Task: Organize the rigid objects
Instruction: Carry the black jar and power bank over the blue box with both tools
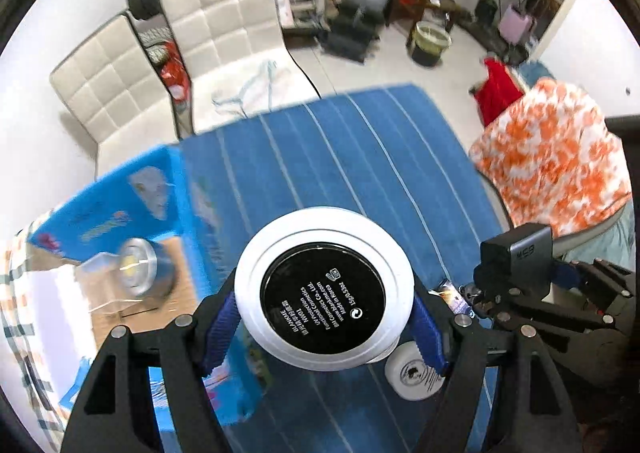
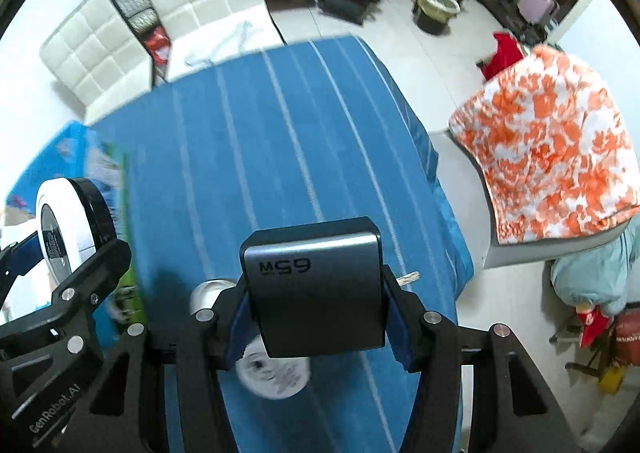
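We are gripping a white cosmetic jar (image 1: 324, 289) in the left gripper (image 1: 324, 327) at lower centre, and a grey charger block (image 2: 316, 285) in the right gripper (image 2: 320, 329). Both are hanging over the blue striped tablecloth (image 2: 280, 141); smooth sides could be slipping from the pads, we judge.

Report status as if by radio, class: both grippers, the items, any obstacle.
Left gripper shut on white round compact. Right gripper shut on grey charger block. Both above blue striped table. Open blue box at left; path looks clear.
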`<action>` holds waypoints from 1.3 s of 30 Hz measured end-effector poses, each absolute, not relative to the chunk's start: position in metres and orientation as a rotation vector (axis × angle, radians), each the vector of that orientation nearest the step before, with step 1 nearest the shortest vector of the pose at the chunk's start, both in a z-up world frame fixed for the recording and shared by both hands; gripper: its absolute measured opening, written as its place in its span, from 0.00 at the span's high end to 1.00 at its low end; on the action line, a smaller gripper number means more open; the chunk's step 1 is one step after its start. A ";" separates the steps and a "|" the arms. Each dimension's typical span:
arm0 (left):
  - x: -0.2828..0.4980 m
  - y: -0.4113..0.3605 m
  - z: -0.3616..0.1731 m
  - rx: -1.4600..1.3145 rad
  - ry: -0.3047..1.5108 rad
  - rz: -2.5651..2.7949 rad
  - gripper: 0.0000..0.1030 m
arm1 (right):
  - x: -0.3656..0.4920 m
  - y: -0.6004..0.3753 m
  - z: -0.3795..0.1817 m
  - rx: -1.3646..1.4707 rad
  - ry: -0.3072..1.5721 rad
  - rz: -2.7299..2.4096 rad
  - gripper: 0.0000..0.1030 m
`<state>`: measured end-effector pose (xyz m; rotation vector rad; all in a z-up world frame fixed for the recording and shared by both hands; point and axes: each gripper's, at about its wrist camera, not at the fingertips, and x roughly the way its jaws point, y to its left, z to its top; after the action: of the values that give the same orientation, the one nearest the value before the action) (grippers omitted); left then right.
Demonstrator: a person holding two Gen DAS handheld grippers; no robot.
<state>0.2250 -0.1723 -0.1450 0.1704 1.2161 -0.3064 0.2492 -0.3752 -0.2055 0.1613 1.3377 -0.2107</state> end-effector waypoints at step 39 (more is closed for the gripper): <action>0.185 0.106 -0.104 -0.092 1.157 0.087 0.29 | 0.239 -0.101 -0.146 0.062 1.269 0.187 0.43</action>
<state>0.1848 0.1065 -0.1036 -0.0919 1.1572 0.0866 0.2393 -0.1008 -0.1456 0.0619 1.2694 0.1869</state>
